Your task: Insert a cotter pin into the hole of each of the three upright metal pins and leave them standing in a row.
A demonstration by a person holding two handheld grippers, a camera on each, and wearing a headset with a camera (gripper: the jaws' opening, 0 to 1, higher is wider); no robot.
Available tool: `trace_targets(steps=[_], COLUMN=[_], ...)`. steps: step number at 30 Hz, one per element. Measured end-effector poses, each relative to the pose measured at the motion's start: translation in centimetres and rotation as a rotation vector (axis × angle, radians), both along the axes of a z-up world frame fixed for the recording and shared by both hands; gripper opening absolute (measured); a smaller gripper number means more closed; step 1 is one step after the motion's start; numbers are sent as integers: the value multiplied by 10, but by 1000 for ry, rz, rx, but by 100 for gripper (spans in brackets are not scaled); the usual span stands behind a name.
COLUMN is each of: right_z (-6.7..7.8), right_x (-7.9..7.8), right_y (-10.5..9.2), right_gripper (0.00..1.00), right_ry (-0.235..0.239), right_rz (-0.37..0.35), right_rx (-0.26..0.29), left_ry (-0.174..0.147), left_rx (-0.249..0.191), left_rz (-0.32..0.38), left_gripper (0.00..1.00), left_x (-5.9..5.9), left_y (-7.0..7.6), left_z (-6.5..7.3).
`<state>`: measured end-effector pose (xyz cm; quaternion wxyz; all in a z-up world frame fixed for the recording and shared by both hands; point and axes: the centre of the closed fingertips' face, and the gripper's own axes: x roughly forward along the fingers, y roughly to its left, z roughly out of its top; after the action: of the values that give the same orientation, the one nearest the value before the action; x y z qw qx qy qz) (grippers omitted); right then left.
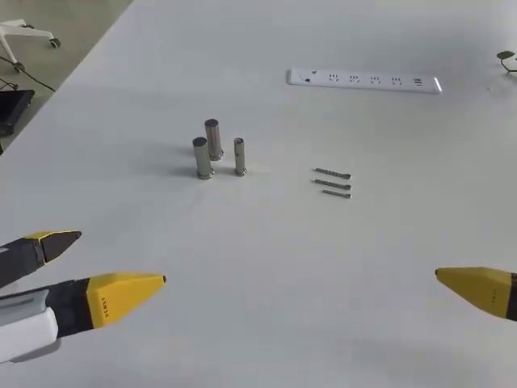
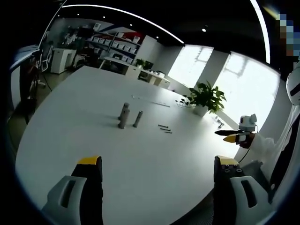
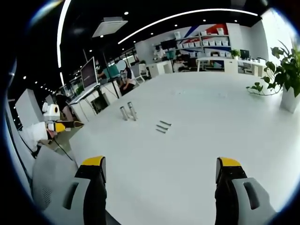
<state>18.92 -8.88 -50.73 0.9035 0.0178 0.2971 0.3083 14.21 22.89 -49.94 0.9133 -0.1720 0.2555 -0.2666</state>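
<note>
On the white tabletop (image 1: 266, 267), toward its middle, three upright cylindrical silver metal pins (image 1: 212, 139) stand in a tight cluster rather than a line. One is at the back, a second stands just in front of it to the left, so close that I cannot tell whether they touch, and a thinner third is just beside them on the right. Near the cluster on its right, but apart from it, three slim grey metal cotter pins (image 1: 332, 184) lie flat and parallel, one behind another, none of them in a pin. Beyond both groups a long white power strip (image 1: 363, 80) lies on the tabletop. The left gripper (image 2: 158, 161) hovers over the near left part of the tabletop, its yellow-tipped fingers (image 1: 129, 295) spread wide with nothing between them. In the left gripper view the metal pins stand well ahead, between the two fingers and a little to the left. The right gripper (image 3: 161, 164) is held at the near right, its fingers likewise wide apart and empty. The cotter pins lie straight ahead of it, well apart from the tips, and the metal pins stand beyond them to the left. A potted green plant (image 2: 206, 98) stands past the tabletop's far end.
</note>
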Motion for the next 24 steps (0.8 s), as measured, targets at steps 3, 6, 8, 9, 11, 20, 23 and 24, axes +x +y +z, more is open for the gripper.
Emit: trace_targets(steps=[3, 6, 8, 9, 11, 20, 23, 24], right_z=[-1, -2, -2, -2, -2, -5, -6, -7], right_x=[0, 0, 0, 0, 0, 0, 0, 1], right_y=[0, 0, 0, 1, 1, 1, 1, 1], right_gripper=[96, 95, 95, 95, 95, 95, 94, 94], right_ry=[5, 8, 9, 8, 9, 23, 26, 26], right_rz=[1, 0, 1, 1, 1, -5, -6, -7], right_rx=[-1, -2, -2, -3, -3, -1, 3, 1], left_ry=[-2, 6, 5, -2, -11, 2, -11, -19], left_rx=[7, 21, 17, 15, 14, 25, 15, 14], left_rz=[3, -2, -4, 1, 6, -4, -2, -2], left_gripper=[98, 98, 99, 99, 99, 99, 99, 99], left_x=[1, 1, 2, 3, 5, 13, 20, 24], left_y=[2, 3, 3, 4, 4, 5, 4, 4], left_z=[0, -3, -3, -2, -1, -8, -7, -7])
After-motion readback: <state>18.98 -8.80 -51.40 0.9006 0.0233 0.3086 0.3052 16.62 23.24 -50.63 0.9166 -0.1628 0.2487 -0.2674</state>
